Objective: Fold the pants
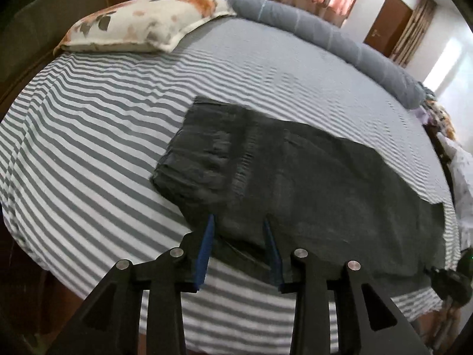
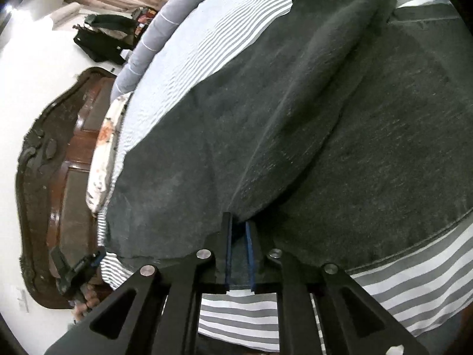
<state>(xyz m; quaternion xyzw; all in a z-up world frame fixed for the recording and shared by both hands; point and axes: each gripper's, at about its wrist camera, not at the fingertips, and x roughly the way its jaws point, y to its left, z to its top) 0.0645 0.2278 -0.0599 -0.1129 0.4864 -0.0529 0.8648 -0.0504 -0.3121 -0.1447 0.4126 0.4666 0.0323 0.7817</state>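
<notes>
Dark grey pants [image 1: 295,177] lie flat on the striped bed sheet [image 1: 88,136], their waistband end toward the pillow. My left gripper [image 1: 239,224] hangs over the pants' near edge. Its blue pads [image 1: 207,245] stand apart, with cloth lying slack between and under them. In the right wrist view, one layer of the pants [image 2: 295,118] is folded over another. My right gripper [image 2: 238,222] sits at the near corner of that upper layer, its pads almost together with grey cloth filling the narrow gap. The left gripper [image 2: 77,269] also shows at that view's lower left, held by a hand [image 2: 85,295].
A floral pillow [image 1: 142,26] and a long grey rolled blanket [image 1: 310,29] lie along the bed's far side. A carved dark wooden headboard [image 2: 44,177] stands at one end. The room beyond has a brown door [image 1: 387,26] and curtains. Dark clothes [image 2: 103,38] are piled past the bed.
</notes>
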